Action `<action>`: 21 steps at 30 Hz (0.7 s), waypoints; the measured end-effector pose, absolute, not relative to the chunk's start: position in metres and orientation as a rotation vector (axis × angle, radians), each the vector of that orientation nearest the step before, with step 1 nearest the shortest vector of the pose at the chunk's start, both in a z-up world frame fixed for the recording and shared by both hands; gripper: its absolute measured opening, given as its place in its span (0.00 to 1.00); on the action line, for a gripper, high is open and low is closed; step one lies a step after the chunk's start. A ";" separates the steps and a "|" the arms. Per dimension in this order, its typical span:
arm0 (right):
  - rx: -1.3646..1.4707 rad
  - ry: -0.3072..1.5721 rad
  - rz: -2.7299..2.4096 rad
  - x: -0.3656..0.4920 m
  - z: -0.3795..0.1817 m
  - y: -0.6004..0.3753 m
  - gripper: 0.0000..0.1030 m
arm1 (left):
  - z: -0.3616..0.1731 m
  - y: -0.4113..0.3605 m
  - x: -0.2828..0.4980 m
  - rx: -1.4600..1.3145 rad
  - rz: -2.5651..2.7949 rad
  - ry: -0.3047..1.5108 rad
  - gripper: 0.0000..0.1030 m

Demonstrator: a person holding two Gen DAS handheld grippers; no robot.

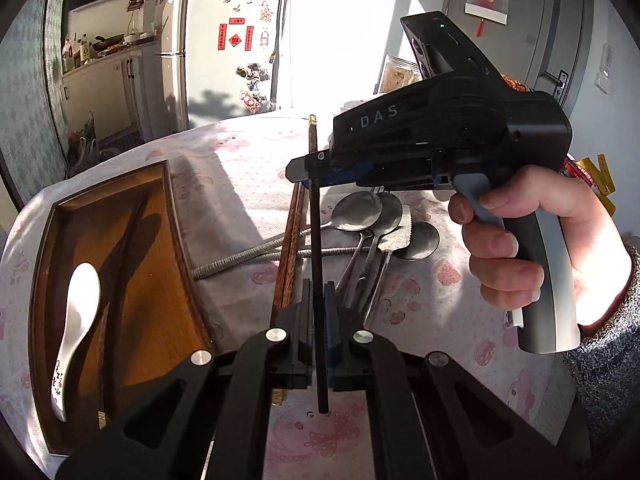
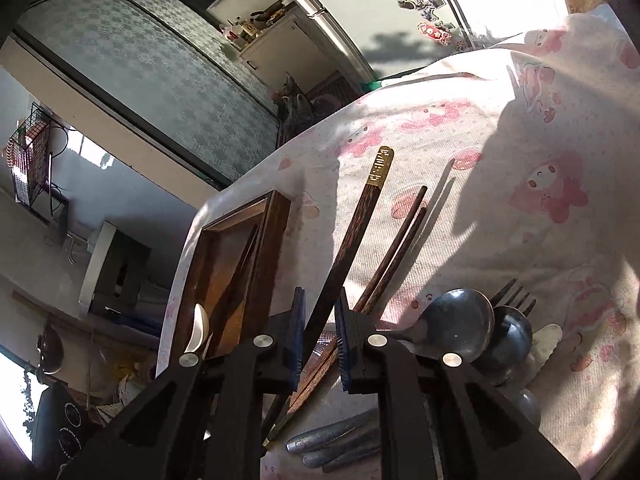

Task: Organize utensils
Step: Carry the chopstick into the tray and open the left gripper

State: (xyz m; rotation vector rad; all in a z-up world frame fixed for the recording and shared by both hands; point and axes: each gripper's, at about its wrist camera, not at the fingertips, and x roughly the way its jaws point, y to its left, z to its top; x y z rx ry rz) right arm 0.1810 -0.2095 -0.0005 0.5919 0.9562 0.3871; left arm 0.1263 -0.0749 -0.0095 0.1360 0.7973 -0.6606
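Two items at most lie in the tray (image 1: 120, 184) so far: a white spoon (image 1: 78, 320) along its left side and a dark thin piece beside it that may be a chopstick, though shadow makes that uncertain. Most utensils are still out on the bench (image 1: 248, 168), so the task looks early. Left tool (image 1: 319, 320) is closed on a black chopstick (image 1: 316, 248), gripping it near its lower end, the stick running up and away from the camera. Right tool (image 1: 304, 170) meets the same chopstick at its far end; in the left view its tip touches the stick, while in its own view the right tool's jaws stand apart with a dark stick between them, not clearly pinched, so I cannot tell whether it grips. Left on the bench: brown chopsticks (image 2: 394, 248), one with a gold cap (image 2: 381, 165), a cluster of metal spoons (image 1: 384, 216), a fork (image 2: 514, 294) partly under the spoons, and a serrated flat piece (image 1: 402, 232) among them. Handles overlap and cross the chopsticks, so picking singles out will likely need care. Judged obstacles: the tray rim stands between the held stick and the tray floor, and the right tool crowds the stick's far end. Fridge (image 1: 228, 40) and cabinets sit well behind.
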 end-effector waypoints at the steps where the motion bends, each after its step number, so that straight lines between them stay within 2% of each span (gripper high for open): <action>1: 0.584 0.954 0.403 0.183 0.002 -0.199 0.14 | -0.007 -0.066 0.125 0.134 -0.646 0.793 0.05; 12: 0.493 1.022 0.526 0.221 -0.008 -0.079 0.14 | -0.017 0.032 0.131 0.140 -0.441 0.813 0.05; 21: 0.462 1.034 0.500 0.227 -0.013 -0.068 0.20 | -0.022 0.044 0.145 0.127 -0.405 0.821 0.06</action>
